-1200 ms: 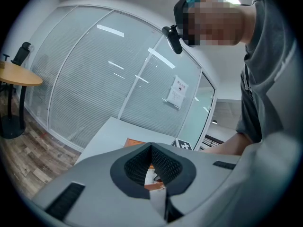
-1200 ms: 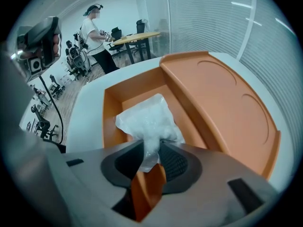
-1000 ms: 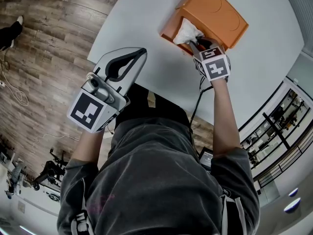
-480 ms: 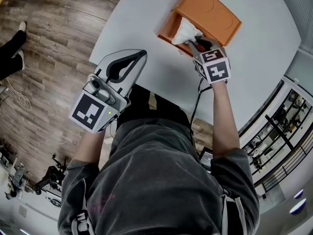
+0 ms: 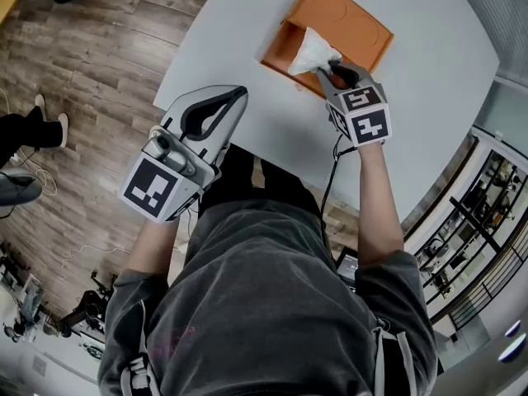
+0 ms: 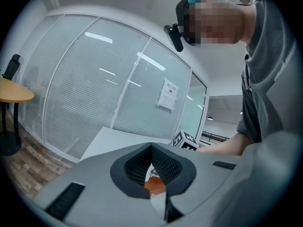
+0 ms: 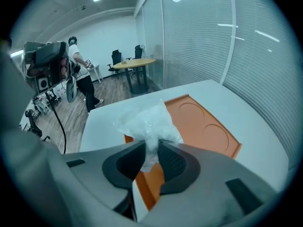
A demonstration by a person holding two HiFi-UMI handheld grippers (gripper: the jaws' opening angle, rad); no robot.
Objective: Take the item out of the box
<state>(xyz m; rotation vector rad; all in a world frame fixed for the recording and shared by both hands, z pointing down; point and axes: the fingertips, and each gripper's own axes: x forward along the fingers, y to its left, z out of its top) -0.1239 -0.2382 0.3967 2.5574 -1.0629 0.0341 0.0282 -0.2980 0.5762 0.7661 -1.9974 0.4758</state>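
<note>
An orange box (image 5: 351,25) lies on the white table (image 5: 247,40), its open side toward me. A crumpled white plastic bag (image 5: 312,52) sticks out of that opening. My right gripper (image 5: 334,71) is shut on the bag's near end. In the right gripper view the bag (image 7: 147,119) bunches up between the dark pads (image 7: 171,162), with the box (image 7: 203,122) behind it. My left gripper (image 5: 237,96) hovers over the table's near edge, jaws together and nothing in them. Through its pads (image 6: 165,167) a sliver of the box (image 6: 154,187) shows.
Wooden floor (image 5: 74,64) lies left of the table. A cable (image 5: 334,167) hangs from my right gripper. A glass wall with blinds (image 7: 227,46) runs along the table's far side. A round table (image 7: 135,63), chairs and a standing person (image 7: 80,74) are farther off.
My right gripper has kept its hold on the bag and drawn slightly back toward me. The left gripper has barely moved. Someone's feet have shifted on the floor at left.
</note>
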